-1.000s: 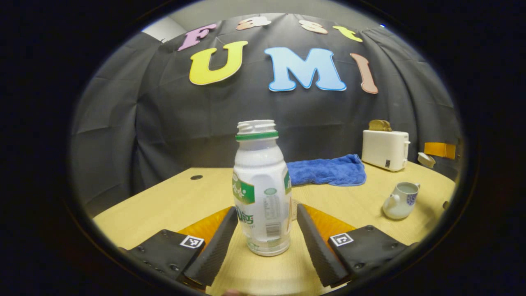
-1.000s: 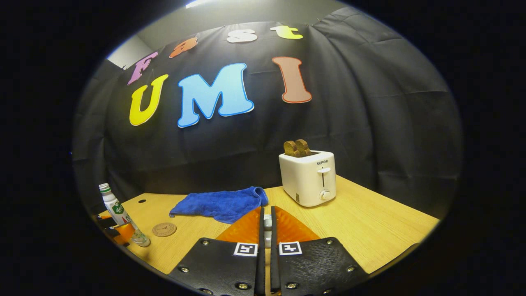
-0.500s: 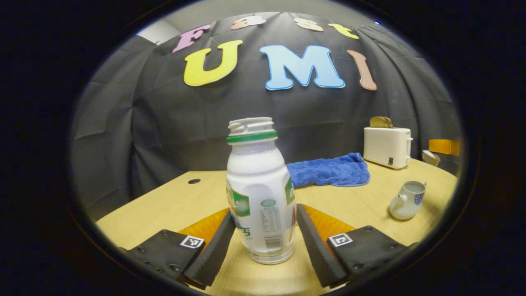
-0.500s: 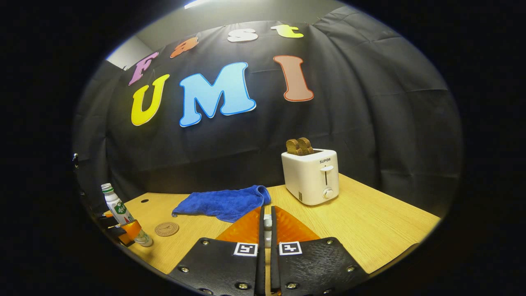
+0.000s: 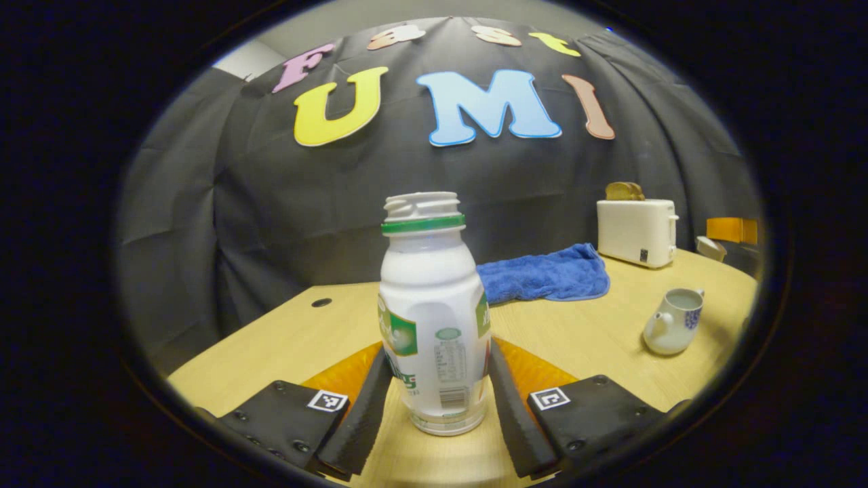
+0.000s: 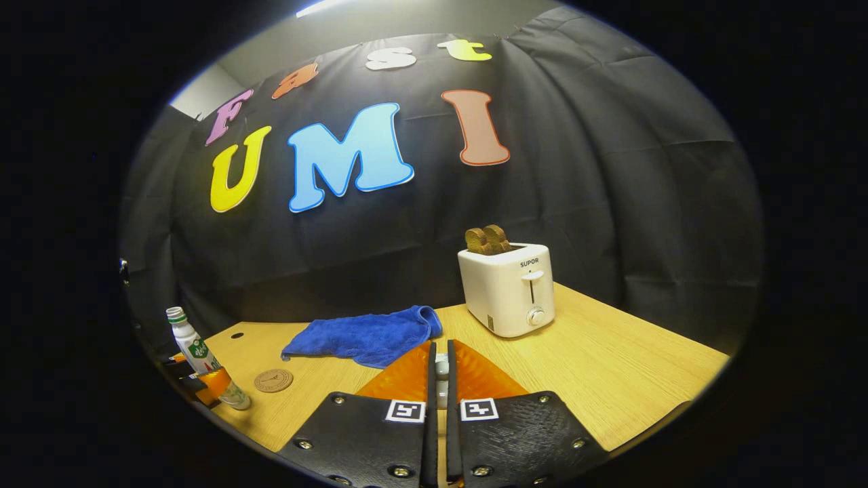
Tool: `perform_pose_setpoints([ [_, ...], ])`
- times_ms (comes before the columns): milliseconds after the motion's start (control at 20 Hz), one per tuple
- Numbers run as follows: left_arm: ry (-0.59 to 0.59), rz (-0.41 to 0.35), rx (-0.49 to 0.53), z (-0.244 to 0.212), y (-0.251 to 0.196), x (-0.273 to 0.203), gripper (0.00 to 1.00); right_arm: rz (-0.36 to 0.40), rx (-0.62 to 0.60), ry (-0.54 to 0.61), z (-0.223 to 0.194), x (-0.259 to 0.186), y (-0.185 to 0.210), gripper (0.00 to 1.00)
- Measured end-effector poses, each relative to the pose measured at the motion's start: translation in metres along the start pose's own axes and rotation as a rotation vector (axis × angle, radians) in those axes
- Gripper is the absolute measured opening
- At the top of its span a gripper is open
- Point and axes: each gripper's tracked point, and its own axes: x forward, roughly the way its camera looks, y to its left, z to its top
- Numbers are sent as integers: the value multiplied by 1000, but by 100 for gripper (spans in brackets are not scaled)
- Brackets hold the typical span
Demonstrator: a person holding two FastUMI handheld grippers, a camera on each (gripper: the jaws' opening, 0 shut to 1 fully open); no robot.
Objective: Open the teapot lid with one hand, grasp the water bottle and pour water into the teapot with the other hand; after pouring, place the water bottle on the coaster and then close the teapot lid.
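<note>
The water bottle [image 5: 434, 318], capless and upright, sits between the left tool's [image 5: 435, 407] fingers, which press on both its sides; its base seems at or just above the bench [image 5: 576, 339]. The teapot [image 5: 671, 320] stands lidless to the right, the coaster [image 6: 273, 380] bare beside the bottle. The right tool [image 6: 439, 369] is closed on something small and pale, likely the lid. So the lid is off; bottle on coaster and closing remain.

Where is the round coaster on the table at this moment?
In the right gripper view, the coaster lies flat at lower left, between the water bottle and the blue towel.
</note>
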Motion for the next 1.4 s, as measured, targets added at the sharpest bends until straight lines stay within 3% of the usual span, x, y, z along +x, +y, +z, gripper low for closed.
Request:
perform_pose_setpoints([
  [50, -4, 1, 40, 3, -4, -1, 77, -6, 5, -1, 1, 0, -2, 5],
  [100, -11, 2, 81, 7, -6, -2, 88, -11, 9, -2, 0, 0, -4, 5],
  [250, -39, -2, 184, 22, -17, -4, 88, -30, 18, -5, 2, 1, -13, 5],
  [350, -50, 1, 240, 29, -22, -5, 77, -39, 23, -7, 2, 1, -18, 5],
  [400, -54, 4, 271, 33, -24, -5, 88, -43, 27, -8, 3, 1, -20, 5],
  [850, -68, 39, 565, 59, -46, -13, 88, -75, 73, -8, 5, 3, -41, 5],
  [1400, -77, -1, 836, 67, -107, -13, 88, -128, 108, -17, 9, 2, -69, 4],
])
